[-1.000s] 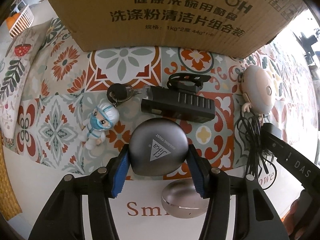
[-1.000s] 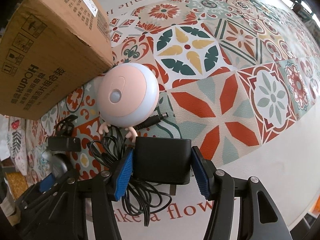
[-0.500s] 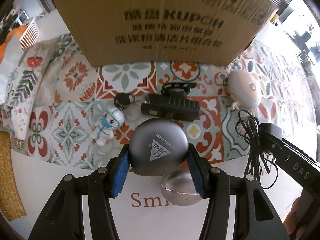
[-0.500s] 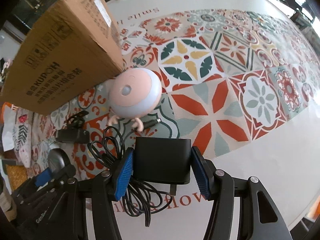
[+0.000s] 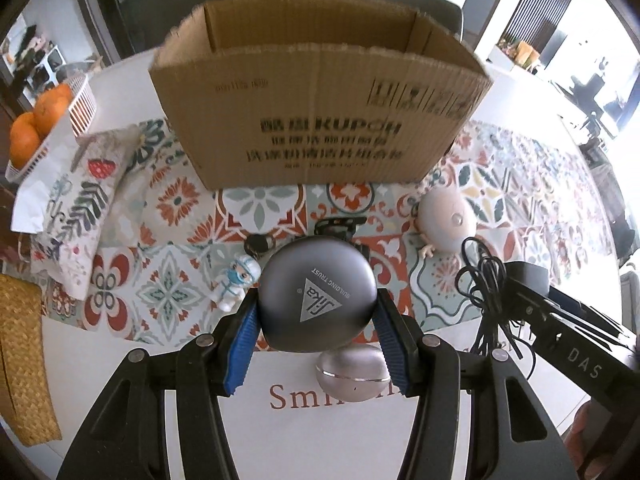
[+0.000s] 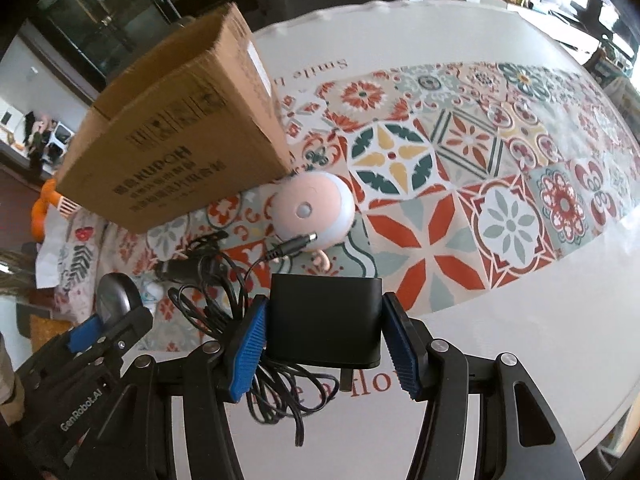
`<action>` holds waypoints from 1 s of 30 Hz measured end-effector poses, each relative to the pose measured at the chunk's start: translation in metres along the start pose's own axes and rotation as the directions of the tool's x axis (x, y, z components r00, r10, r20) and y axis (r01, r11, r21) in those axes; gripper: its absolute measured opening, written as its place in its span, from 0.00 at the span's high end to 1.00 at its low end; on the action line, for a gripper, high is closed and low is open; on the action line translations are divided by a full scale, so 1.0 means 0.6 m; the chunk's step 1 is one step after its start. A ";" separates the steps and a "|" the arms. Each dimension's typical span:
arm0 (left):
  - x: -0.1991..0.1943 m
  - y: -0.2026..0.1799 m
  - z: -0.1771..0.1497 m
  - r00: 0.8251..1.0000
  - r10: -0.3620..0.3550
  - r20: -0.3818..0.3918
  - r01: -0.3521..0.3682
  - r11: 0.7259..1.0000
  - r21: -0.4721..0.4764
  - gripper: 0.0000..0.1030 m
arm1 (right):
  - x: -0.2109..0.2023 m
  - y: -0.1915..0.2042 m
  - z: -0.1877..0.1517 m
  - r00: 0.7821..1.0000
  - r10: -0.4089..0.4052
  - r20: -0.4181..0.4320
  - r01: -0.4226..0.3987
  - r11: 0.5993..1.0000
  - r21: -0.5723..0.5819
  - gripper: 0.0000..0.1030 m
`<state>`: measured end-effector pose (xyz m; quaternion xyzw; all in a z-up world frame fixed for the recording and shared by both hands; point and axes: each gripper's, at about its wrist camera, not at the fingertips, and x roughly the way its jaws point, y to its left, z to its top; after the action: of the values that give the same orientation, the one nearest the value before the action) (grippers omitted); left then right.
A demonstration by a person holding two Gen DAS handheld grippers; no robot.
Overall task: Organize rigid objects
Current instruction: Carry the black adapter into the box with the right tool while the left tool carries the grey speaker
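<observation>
Left claw [image 5: 318, 322] grips grey case [image 5: 316, 296], right claw [image 6: 322, 344] grips black adapter [image 6: 324, 320], both mid-frame above counter [image 6: 520, 320]. Box [image 5: 316, 120] at top looks empty; figurine [image 5: 236, 284], lamp [image 6: 312, 210], silver case [image 5: 352, 372] unsorted.

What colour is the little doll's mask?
Blue, on the small white-suited figurine; the left wrist view shows it best.

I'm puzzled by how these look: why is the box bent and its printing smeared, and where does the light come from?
Left wrist view: the fisheye lens bows the cardboard box; its print is blurred, while the grey case stays sharp. Right wrist view: the table edge curves, and the bright windows at upper right are washed out.
</observation>
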<state>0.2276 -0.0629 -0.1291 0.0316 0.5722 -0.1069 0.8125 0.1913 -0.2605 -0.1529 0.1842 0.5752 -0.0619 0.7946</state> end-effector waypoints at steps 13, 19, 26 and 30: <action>-0.081 0.014 0.029 0.992 -0.017 0.129 0.016 1.000 0.007 0.47 | -0.076 0.041 0.023 0.990 0.051 0.128 -0.043 0.997 -0.069 0.45; -0.120 0.022 0.051 0.981 -0.021 0.193 0.020 1.000 0.009 0.47 | -0.109 0.065 0.041 0.979 0.087 0.183 -0.070 0.993 -0.095 0.45; -0.150 0.033 0.073 0.969 -0.014 0.246 0.012 1.000 0.008 0.47 | -0.138 0.090 0.065 0.965 0.115 0.235 -0.088 0.989 -0.122 0.45; -0.160 0.038 0.088 0.965 -0.014 0.262 0.013 1.000 0.007 0.47 | -0.147 0.103 0.079 0.958 0.131 0.256 -0.097 0.985 -0.139 0.45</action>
<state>0.2501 -0.0367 -0.0225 0.0153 0.4596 -0.1171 0.8802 0.2238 -0.2306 -0.0435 0.1571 0.4554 -0.0038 0.8763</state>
